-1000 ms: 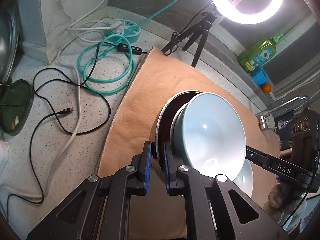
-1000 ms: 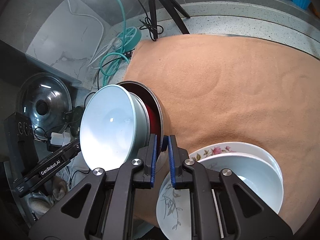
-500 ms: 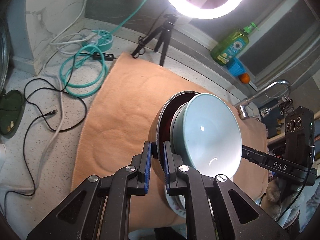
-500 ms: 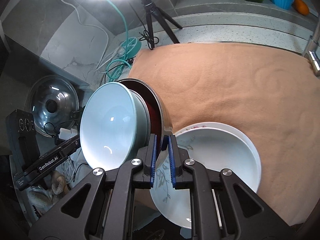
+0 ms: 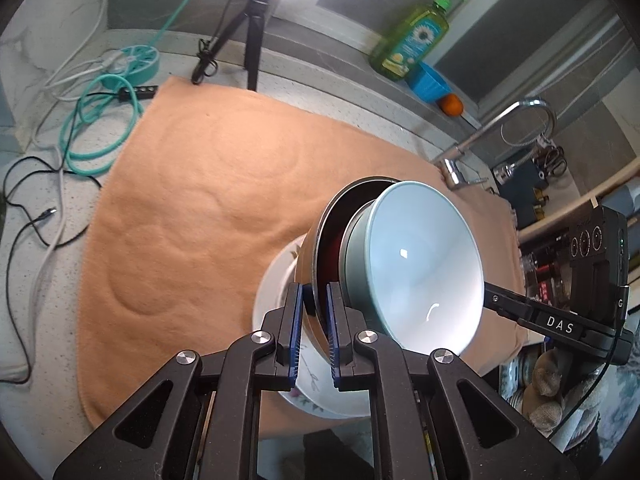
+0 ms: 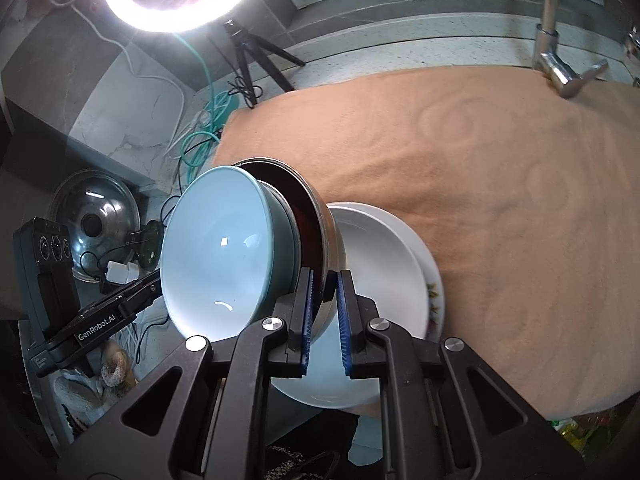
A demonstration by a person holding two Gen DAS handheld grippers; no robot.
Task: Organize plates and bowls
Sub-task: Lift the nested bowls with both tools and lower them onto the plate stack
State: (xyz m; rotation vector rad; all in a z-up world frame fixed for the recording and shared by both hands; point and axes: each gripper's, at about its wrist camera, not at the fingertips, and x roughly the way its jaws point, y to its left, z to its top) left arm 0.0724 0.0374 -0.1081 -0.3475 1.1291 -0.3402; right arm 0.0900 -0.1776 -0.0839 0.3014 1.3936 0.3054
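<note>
A steel bowl point(image 5: 316, 236) point(image 6: 330, 236) with a dark red inside hangs tilted in the air, and a light blue bowl point(image 5: 420, 268) point(image 6: 224, 256) is nested in it. My left gripper point(image 5: 314, 300) is shut on the steel bowl's rim on one side. My right gripper point(image 6: 324, 284) is shut on that rim on the opposite side. Right under them a white bowl point(image 6: 380, 256) sits on a flowered plate point(image 6: 436, 304) point(image 5: 276, 280) near the front edge of the orange cloth point(image 5: 200, 208) point(image 6: 480, 168).
A ring light on a tripod point(image 6: 244, 60), a teal coiled cable point(image 5: 100, 128) and loose black and white cords lie at the back left. A tap point(image 5: 500, 132), a green soap bottle point(image 5: 412, 36) and a blue cup stand at the back right. A pot lid point(image 6: 94, 216) lies left.
Both grippers have carried the two nested bowls rightwards across the cloth and slightly up; the stack now hangs over the white bowl and flowered plate. Neither grip has changed.
</note>
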